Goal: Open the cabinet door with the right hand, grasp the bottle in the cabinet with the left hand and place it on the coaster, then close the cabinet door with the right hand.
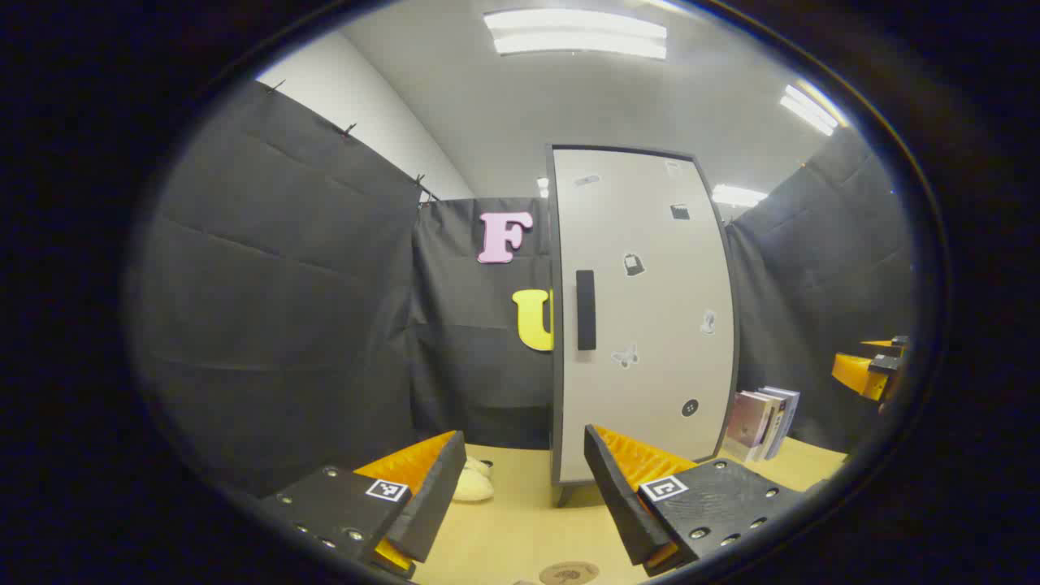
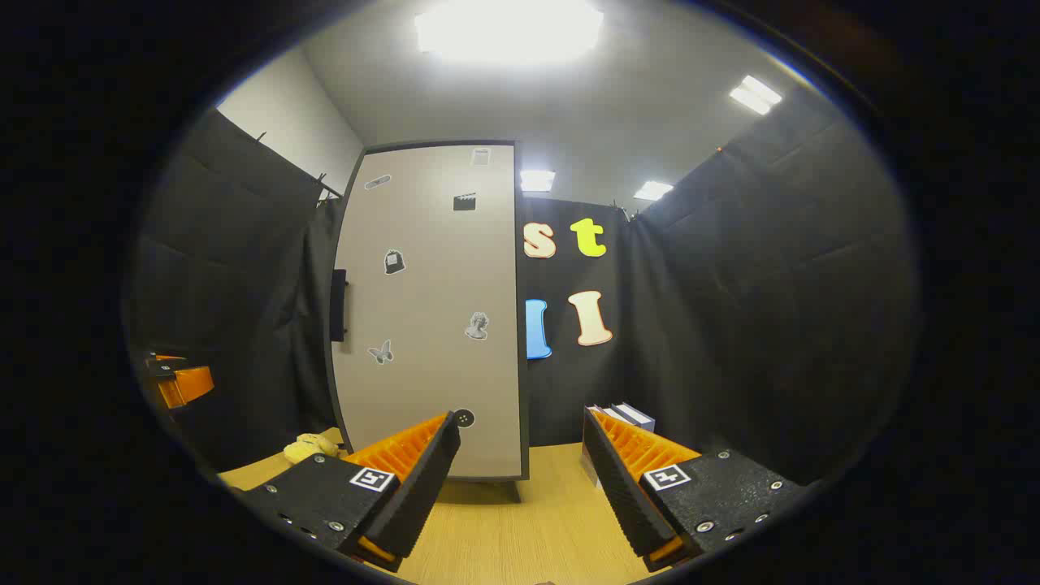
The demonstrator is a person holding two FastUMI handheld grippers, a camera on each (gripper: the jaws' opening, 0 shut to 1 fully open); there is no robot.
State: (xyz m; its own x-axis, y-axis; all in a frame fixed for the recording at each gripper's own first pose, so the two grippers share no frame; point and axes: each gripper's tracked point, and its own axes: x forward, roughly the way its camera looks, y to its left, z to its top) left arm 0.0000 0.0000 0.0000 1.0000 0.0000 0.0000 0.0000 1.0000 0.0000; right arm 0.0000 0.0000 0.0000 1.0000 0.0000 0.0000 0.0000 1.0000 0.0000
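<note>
The cabinet door (image 2: 431, 309) is closed, so the bottle is hidden and I cannot say what the cabinet holds. The right claw (image 2: 520, 479) is wide open and holds nothing; the door is ahead of it and a little to its left, and the handle (image 2: 338, 305) sits at the door's far left edge. Reaching across, it may slip off this narrow handle or push the cabinet. The left claw (image 1: 520, 487) is also wide open and empty; the coaster (image 1: 569, 574) lies on the desk (image 1: 520, 528) just below it, and the opening door could hit this claw.
</note>
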